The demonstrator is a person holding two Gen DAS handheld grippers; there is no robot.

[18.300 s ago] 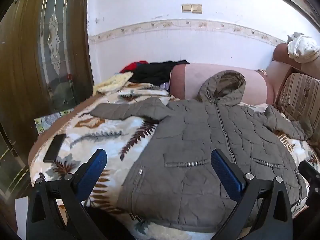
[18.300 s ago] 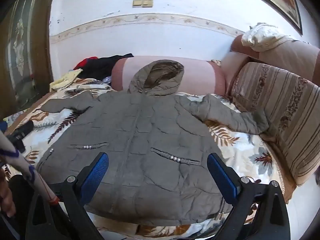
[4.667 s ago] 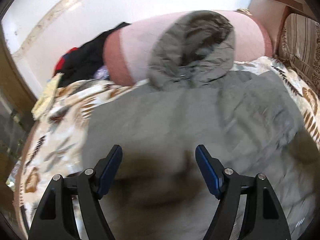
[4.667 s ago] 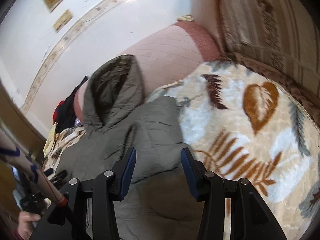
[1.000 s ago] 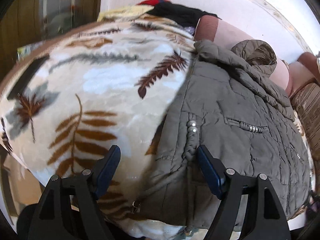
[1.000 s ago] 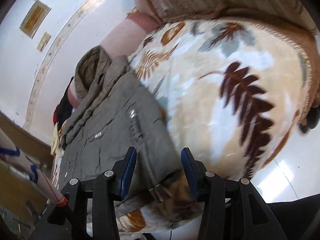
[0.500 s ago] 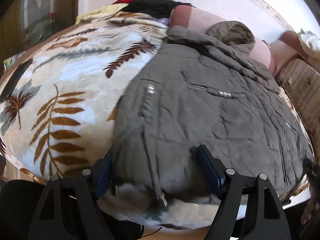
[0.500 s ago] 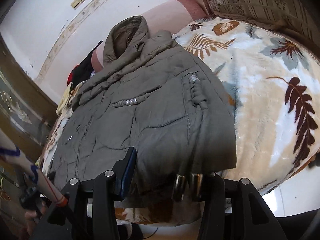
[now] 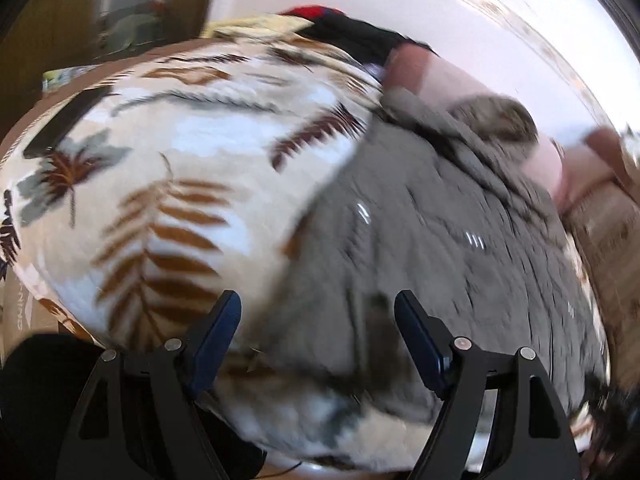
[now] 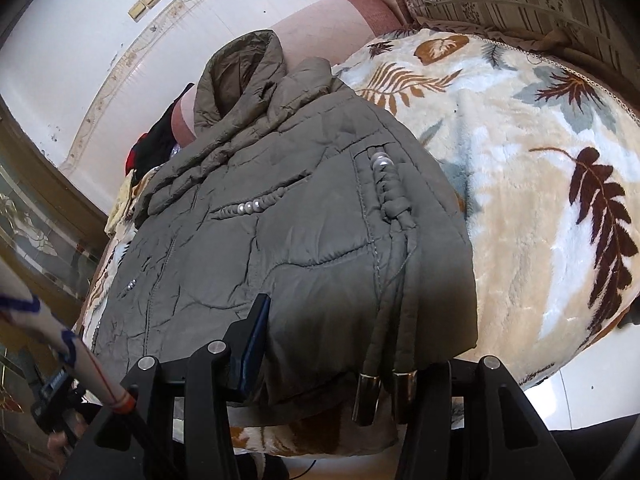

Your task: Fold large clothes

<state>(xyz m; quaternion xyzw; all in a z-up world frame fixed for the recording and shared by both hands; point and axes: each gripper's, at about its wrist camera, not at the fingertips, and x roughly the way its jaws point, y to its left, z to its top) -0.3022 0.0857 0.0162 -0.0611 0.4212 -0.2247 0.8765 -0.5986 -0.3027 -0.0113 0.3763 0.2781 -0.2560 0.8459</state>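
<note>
Low at the bed's edge, right gripper (image 10: 340, 344) jaws pinch the jacket (image 10: 280, 220) hem; left gripper (image 9: 318, 334) jaws gape wide, empty.

1 jacket (image 10: 280, 240), 1 blanket (image 10: 540, 200), 2 drawstring tips (image 10: 366, 398), 1 bolster (image 10: 320, 28)

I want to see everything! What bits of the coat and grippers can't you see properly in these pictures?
- Left wrist view: jacket smeared by motion blur; stitching unreadable.
- Right wrist view: right gripper has one finger hidden beneath the jacket hem, so its grip is unclear.
- Both views: jacket's folded-in sleeves' cuffs hidden.
</note>
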